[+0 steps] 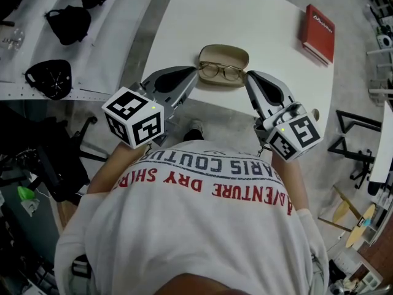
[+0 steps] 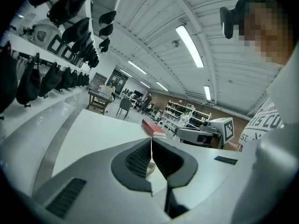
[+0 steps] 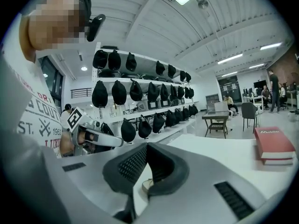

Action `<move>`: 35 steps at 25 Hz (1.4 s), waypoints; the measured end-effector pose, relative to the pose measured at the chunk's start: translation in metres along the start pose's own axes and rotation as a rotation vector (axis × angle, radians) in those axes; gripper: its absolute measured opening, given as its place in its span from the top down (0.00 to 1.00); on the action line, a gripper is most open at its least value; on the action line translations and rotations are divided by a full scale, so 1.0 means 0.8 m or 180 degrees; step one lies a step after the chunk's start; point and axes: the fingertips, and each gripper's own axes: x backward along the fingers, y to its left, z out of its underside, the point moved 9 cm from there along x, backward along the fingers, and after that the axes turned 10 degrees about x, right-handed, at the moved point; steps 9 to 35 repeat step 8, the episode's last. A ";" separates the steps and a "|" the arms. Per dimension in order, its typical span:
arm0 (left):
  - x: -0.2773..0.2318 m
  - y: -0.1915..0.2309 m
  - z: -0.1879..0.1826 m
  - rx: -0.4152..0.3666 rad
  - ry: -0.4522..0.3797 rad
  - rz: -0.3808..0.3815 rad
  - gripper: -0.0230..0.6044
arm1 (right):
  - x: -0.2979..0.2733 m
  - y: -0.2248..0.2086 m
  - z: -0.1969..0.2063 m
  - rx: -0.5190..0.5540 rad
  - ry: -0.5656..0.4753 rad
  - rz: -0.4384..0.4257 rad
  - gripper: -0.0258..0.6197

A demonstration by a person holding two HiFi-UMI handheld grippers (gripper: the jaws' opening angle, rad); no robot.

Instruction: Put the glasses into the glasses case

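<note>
**Shirt close below, tongs shut, glasses lying in the case**

Shirt [image 1: 202, 226] with red lettering fills the lower part of the head view, and both hands reach past it to the near edge of the white bench [image 1: 258, 17]. There the tan glasses case [image 1: 223, 53] lies open with the glasses [image 1: 221, 72] inside its shell, lenses facing the person.

The left tongs [image 1: 195, 74] sit just beside the left end of the case and the right tongs [image 1: 248, 76] just beside its right end. Each gripper view shows its own jaws pressed together with nothing between them, and only a sliver of the case rim shows beyond. Neither pair holds anything.

By my reading the main step is done, since the glasses rest in the case. The case is not closed, so shutting it is probably all that remains. I cannot make out a lid or a hinge. A red book [image 1: 318, 32] lies well apart at the far right of the bench.
</note>
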 end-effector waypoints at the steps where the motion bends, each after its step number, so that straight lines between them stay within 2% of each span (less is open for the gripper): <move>1: -0.002 0.001 0.000 -0.0004 0.0006 -0.0008 0.92 | -0.001 -0.003 0.001 0.0027 0.0014 0.0003 0.92; 8: -0.023 0.008 -0.006 -0.0045 0.0026 -0.0055 0.92 | -0.005 -0.027 0.006 0.0190 0.0096 0.0023 0.92; 35: -0.023 0.008 -0.006 -0.0045 0.0026 -0.0055 0.92 | -0.005 -0.027 0.006 0.0190 0.0096 0.0023 0.92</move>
